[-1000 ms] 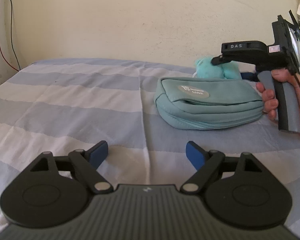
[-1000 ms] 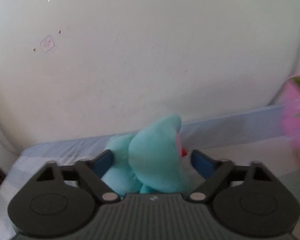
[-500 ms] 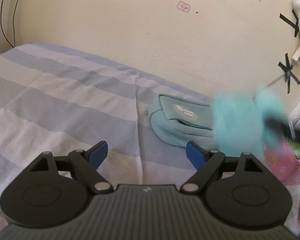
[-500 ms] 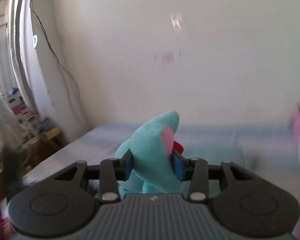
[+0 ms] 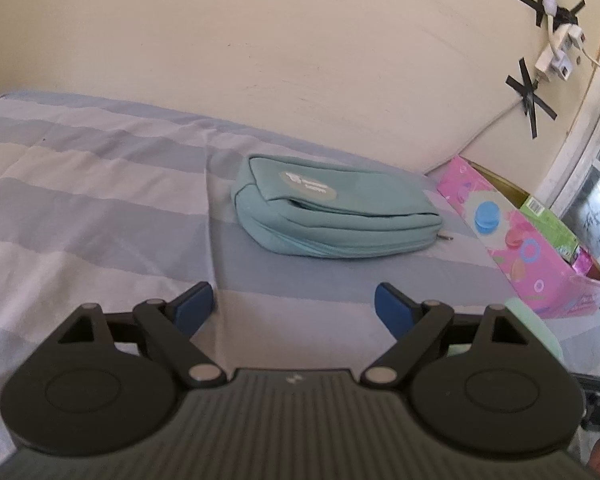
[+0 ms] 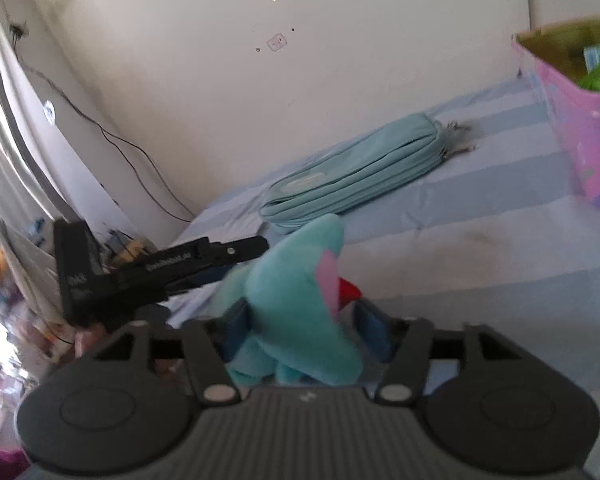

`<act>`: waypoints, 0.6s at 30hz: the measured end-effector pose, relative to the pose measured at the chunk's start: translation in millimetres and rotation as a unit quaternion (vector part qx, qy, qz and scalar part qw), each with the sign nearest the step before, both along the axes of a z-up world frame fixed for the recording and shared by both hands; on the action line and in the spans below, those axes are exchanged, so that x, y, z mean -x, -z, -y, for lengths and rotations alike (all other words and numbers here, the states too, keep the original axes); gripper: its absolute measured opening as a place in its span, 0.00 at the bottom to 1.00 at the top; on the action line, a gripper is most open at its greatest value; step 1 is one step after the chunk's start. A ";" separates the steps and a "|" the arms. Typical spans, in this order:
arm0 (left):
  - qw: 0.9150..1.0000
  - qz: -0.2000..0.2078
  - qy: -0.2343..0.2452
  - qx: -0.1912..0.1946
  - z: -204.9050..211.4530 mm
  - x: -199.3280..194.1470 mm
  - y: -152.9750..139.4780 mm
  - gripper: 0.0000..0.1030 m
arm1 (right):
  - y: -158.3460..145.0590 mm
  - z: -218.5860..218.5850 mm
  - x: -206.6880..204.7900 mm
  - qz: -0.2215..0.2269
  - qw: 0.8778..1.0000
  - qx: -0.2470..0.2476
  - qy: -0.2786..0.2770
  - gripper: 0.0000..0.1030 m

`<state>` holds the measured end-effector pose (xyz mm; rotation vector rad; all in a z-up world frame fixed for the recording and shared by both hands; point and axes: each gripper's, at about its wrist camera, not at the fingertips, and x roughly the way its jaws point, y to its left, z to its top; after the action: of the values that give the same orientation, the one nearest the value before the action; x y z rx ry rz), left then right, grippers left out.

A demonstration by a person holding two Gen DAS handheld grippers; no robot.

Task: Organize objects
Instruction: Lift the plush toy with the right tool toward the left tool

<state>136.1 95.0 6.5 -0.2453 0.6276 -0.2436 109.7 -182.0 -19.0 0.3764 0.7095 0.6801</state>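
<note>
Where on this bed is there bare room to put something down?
Most of the striped sheet is bare: the wide stretch left of the teal pouch, and the strip between the pouch and the left gripper. It is crowded to the right, where the pink box stands close beside the pouch, near the wall.

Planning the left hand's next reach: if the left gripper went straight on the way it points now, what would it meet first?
Probably the striped bedsheet just short of the teal pouch, then the pouch itself. The left gripper is empty, its jaws opening; depth is hard to judge.
</note>
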 end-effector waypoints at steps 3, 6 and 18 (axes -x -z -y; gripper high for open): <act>1.000 -0.001 0.000 -0.002 -0.6 -0.1 0.2 0.87 | 6.6 9.5 5.1 -0.002 1.000 -0.007 0.007 0.76; 1.000 0.000 -0.001 -0.002 2.1 -1.0 0.7 0.88 | 9.3 16.7 3.2 -0.011 1.000 -0.026 0.012 0.77; 1.000 0.000 -0.001 -0.003 -1.2 0.9 -0.1 0.88 | 5.3 27.6 10.9 -0.011 0.998 -0.053 0.018 0.79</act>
<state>135.2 96.2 6.6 -0.2399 0.6275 -0.2407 98.9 -209.6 -24.3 0.4934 0.6872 0.6831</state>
